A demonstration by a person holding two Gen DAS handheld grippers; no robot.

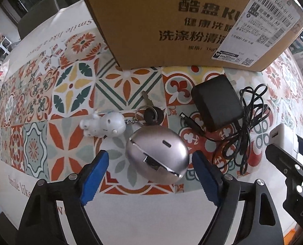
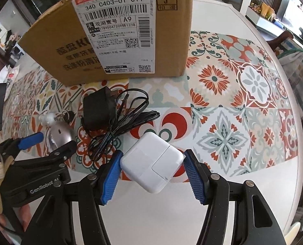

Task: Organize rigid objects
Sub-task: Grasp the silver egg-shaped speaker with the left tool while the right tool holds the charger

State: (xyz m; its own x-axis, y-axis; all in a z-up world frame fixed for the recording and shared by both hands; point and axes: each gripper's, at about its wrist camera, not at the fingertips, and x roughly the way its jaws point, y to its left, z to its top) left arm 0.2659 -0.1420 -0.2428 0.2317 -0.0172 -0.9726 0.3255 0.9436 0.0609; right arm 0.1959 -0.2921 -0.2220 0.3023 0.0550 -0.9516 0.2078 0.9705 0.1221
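Observation:
My left gripper (image 1: 150, 161) is open, its blue pads on either side of a silver egg-shaped device (image 1: 157, 155) lying on the patterned tablecloth, not touching it. Behind it lie a white toy keychain (image 1: 104, 125) with a key (image 1: 149, 108), and a black power adapter (image 1: 217, 102) with a tangled cord (image 1: 247, 126). My right gripper (image 2: 152, 162) is closed on a white square charger (image 2: 152, 161), its pads touching two opposite corners. The black adapter (image 2: 97, 108) and cord (image 2: 122, 122) lie just behind the charger. The silver device (image 2: 59, 137) shows at the left.
A large cardboard box (image 1: 171, 20) stands at the back of the table, also in the right wrist view (image 2: 110, 36). The right gripper's arm (image 1: 290, 167) shows at the left view's right edge; the left gripper (image 2: 29, 143) shows at the right view's left. The round table edge (image 2: 290, 143) curves to the right.

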